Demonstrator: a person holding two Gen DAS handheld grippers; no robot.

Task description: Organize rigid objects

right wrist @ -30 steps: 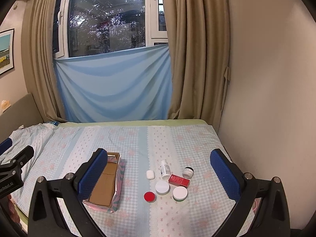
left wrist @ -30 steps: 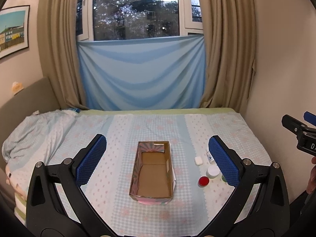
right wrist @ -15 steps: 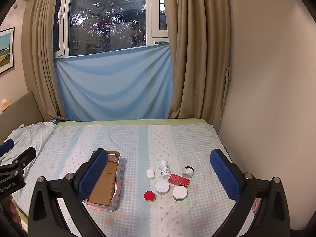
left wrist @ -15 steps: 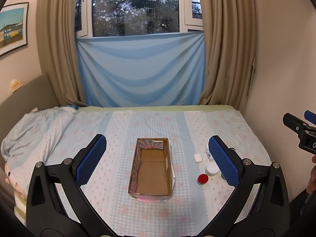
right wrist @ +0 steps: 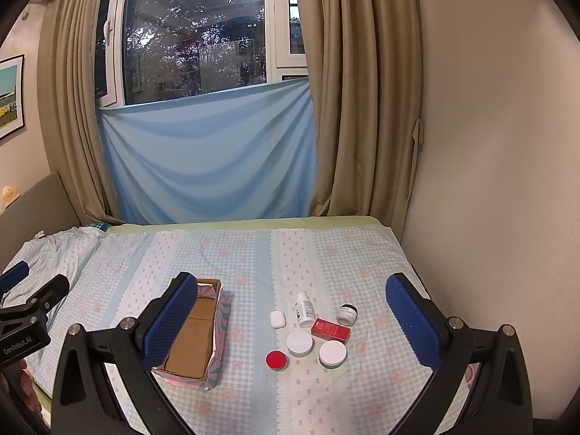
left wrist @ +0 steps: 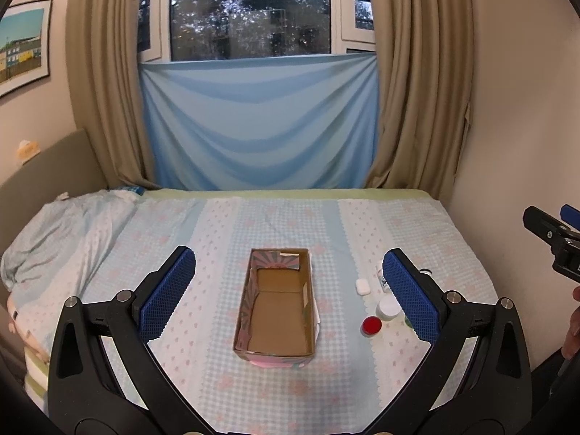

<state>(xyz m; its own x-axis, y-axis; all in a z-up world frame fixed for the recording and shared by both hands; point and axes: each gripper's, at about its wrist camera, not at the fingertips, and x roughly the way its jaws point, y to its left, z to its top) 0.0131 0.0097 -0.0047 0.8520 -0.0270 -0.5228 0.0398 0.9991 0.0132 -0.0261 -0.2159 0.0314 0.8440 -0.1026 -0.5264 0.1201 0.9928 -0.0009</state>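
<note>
Both tools wide apart, unladen

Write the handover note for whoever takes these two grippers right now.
Left gripper: open, holding nothing, above the bed, facing the cardboard box.
Right gripper: open, holding nothing, facing the small items.
Box: open-topped, nothing visible inside it.
On the bedsheet to the right of the box: red-lidded jar, two white-lidded jars, red carton, white bottle lying down, dark-capped jar, small white case.
Done: nothing packed yet.
Left: probably move all seven items into the box.
</note>
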